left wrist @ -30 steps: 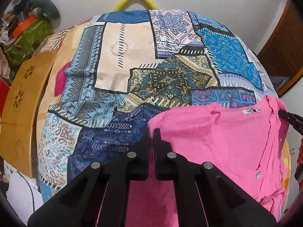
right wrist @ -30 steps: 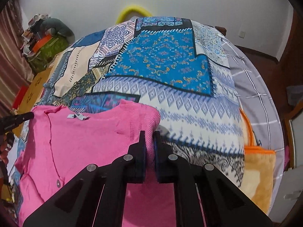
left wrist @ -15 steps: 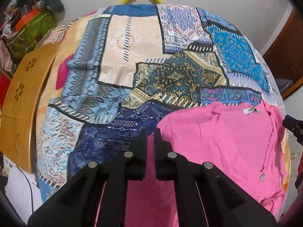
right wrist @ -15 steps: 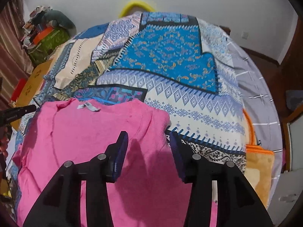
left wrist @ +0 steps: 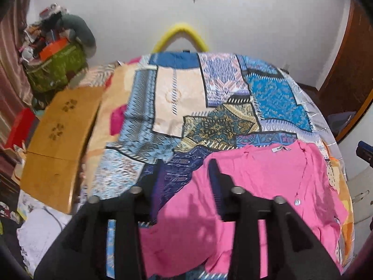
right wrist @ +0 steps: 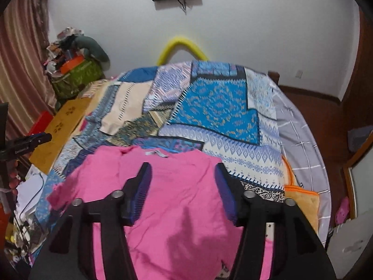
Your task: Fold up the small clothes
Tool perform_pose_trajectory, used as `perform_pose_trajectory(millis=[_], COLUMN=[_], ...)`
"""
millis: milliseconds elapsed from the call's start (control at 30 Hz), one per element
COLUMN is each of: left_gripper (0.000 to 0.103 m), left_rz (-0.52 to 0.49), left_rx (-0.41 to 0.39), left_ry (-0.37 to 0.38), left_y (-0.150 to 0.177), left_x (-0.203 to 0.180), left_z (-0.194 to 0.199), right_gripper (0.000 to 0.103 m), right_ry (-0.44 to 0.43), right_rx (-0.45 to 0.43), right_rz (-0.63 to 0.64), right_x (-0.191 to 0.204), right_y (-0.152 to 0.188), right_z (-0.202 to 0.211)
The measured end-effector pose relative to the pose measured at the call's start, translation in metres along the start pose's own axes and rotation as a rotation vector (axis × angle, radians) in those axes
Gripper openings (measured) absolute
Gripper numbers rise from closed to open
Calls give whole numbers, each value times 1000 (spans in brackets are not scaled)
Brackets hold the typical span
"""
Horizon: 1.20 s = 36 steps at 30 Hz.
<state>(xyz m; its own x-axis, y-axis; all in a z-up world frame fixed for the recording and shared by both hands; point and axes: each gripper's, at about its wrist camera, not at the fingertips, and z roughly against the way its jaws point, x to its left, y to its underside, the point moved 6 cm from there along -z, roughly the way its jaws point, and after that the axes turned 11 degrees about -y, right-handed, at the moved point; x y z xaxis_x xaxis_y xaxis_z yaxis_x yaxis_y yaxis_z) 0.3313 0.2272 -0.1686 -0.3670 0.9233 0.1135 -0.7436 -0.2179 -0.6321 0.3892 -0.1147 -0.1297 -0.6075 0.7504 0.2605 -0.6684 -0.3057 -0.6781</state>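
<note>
A pink buttoned top [left wrist: 261, 186] lies folded on the patchwork bedspread [left wrist: 209, 107], collar label toward the far side. My left gripper [left wrist: 186, 170] hovers above its left edge. Its jaws are opening and nothing is between them. In the right wrist view the same pink top [right wrist: 177, 200] fills the near part of the patchwork bedspread [right wrist: 216, 107]. My right gripper [right wrist: 183, 175] hangs over the garment's upper right part. Its jaws are opening too, and the cloth lies below them, free of the pads.
A wooden board [left wrist: 58, 140] leans along the bed's left side, with a cluttered green bag [left wrist: 56, 67] behind it. A yellow curved tube [left wrist: 181, 35] rises behind the bed. An orange blanket [right wrist: 300, 200] and grey sheet [right wrist: 300, 144] lie on the right.
Both grippers were shut on the pink top's edges; they have let go, opened and risen away from it. The top now lies on the bedspread.
</note>
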Motion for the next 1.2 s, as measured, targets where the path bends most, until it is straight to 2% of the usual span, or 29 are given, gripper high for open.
perform_pose_trajectory(millis=[67,233,300,400,533,667,933,1067,1200], left_gripper=[47,63,73,79,79,79,78,61,55], left_rz=[2,18,23,32,70,120,171,219,237], left_rx=[-24,-60,-78,-69,0,102,273,347,394], left_ry=[-7,-34,-59,-80,-81,-80,-53,1,55], left_y=[5,20,28,41,63,94,161,187,202], left_x=[9,33,45,60,83,106,121,119,110], left_z=[15,40,47,48,34,9,-34,-50,-57], right_gripper=[60,61,65,69,69,69,70,70,70], right_ry=[-8,-12,-13,-16,-12,-7,-9,-13,-14], right_rx=[-21,-32,-30,-30,-15,6,61,83,96], right_rz=[15,54,67,82,111,145,197,211,210], right_x=[13,40,50,62,76,88,107,111,111], right_y=[2,9,12,18,26,33,49,55,59], right_z=[10,20,19,16,11,1,-22,-30,-35])
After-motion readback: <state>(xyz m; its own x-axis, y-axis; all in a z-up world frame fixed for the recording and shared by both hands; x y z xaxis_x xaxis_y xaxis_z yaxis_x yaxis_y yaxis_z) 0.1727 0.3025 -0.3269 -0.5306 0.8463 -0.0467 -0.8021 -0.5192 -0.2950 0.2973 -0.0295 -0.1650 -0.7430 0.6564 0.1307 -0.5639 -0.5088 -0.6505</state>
